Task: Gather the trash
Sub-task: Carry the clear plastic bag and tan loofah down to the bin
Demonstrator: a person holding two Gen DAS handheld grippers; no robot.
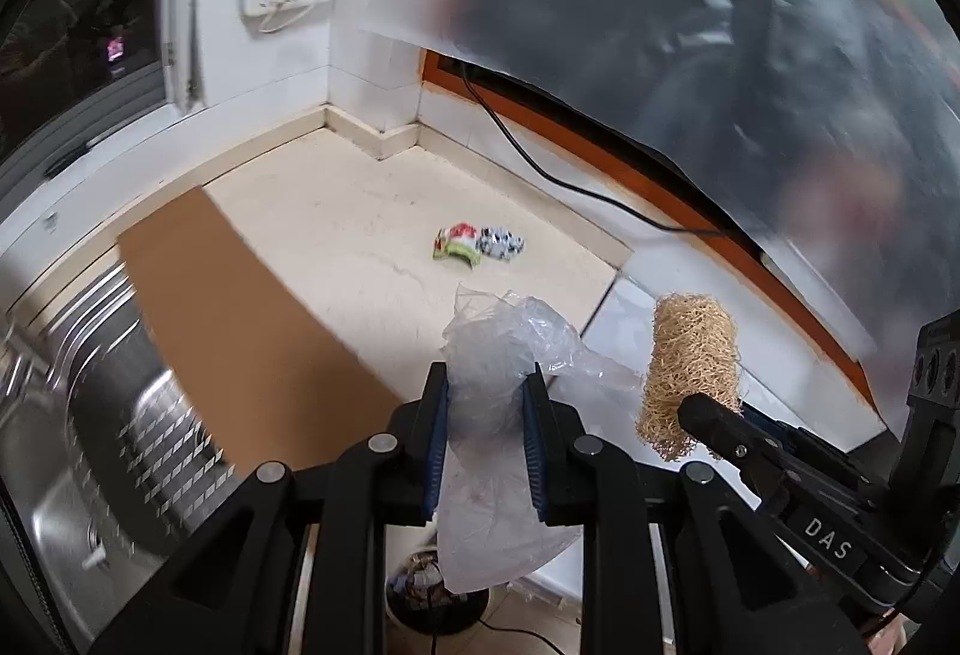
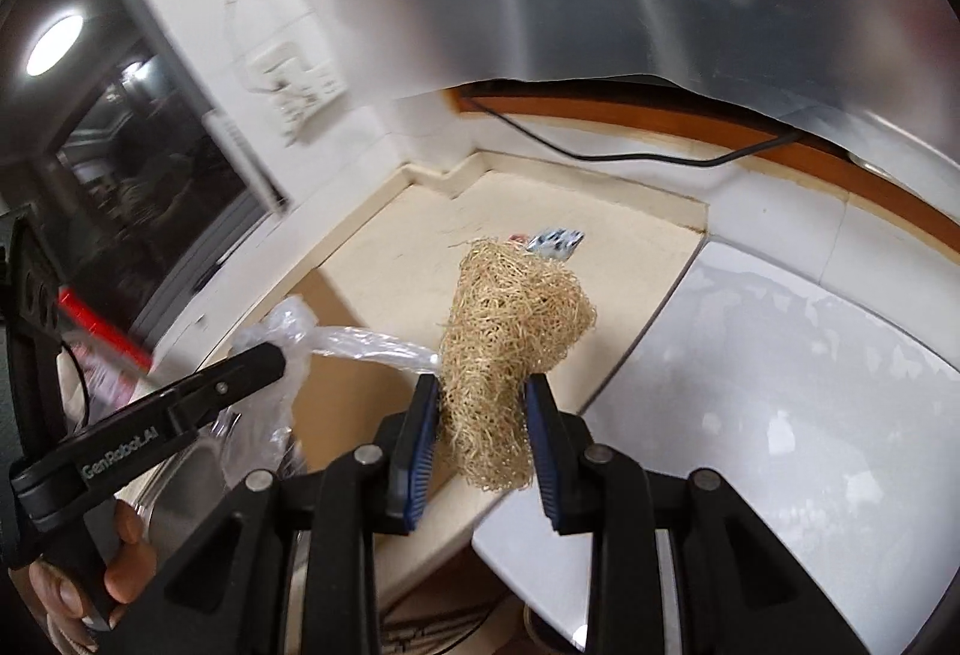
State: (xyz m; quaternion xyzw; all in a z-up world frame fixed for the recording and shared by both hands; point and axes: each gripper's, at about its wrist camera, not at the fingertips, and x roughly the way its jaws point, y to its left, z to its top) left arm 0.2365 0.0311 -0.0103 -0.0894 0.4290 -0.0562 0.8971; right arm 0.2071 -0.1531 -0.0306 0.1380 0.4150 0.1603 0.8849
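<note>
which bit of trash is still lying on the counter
The colourful wrappers; the plastic bag and straw scrubber are each held in a gripper.

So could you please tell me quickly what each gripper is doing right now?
Left gripper: closed on the crumpled clear plastic bag.
Right gripper: closed on the tan fibrous scrubber.

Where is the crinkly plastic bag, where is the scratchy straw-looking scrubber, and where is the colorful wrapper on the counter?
plastic bag [image 1: 486, 373], left wrist view, crumpled middle between the left claw's pads.
scrubber [image 2: 510, 331], right wrist view, its fibrous middle above the right claw's pads.
colorful wrapper [image 1: 462, 242], left wrist view, its red and green part.
</note>
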